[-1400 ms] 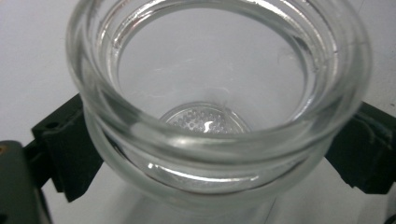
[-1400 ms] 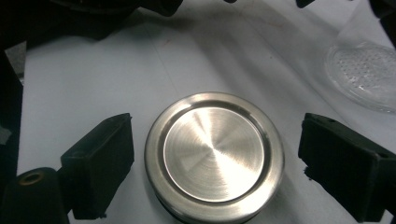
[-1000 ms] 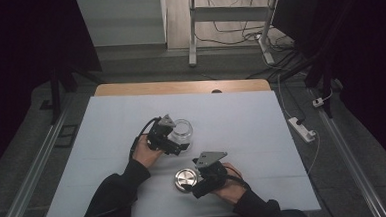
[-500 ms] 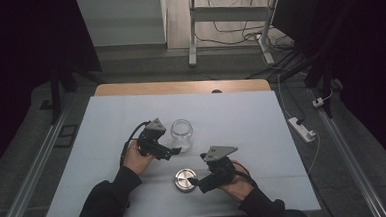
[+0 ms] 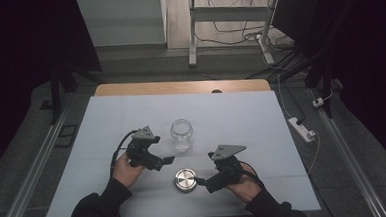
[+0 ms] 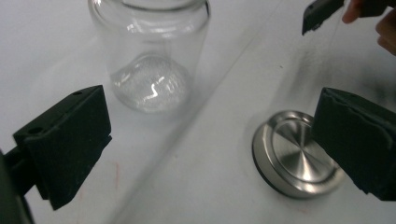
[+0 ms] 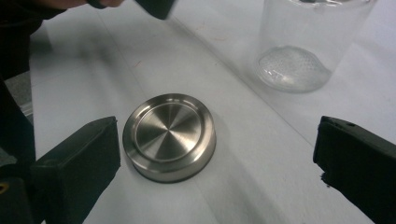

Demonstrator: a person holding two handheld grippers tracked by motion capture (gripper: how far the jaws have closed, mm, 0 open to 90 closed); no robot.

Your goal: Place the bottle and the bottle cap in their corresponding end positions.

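While both grippers stand spread with nothing between their pads, the work looks to be at its release step: a lid taken off a jar and set down. Nearest the person, the right gripper (image 5: 201, 180) sits low on the white table (image 5: 262, 135), its jaws having just been opening, and they now stand wide and empty, with the steel lid (image 5: 185, 179) lying flat on the table just in front of them, apart from both pads. The left gripper (image 5: 167, 161) hovers a little farther in, jaws also wide and empty, pointing toward the space between lid and glass jar (image 5: 181, 135). The jar stands upright and uncapped beyond the lid, near the table's middle, touched by nothing.

My judgement is that the uncapping is done; any next move calls only for drawing both hands clear without nudging the lid or tipping the jar.

From the right gripper view, the steel lid (image 7: 169, 135) shows its brushed top and raised rim, clear of the pads, and the glass jar (image 7: 310, 44) shows its dimpled base. The left gripper view shows the steel lid (image 6: 292, 158) partly behind one pad. The high view gives the overall layout.
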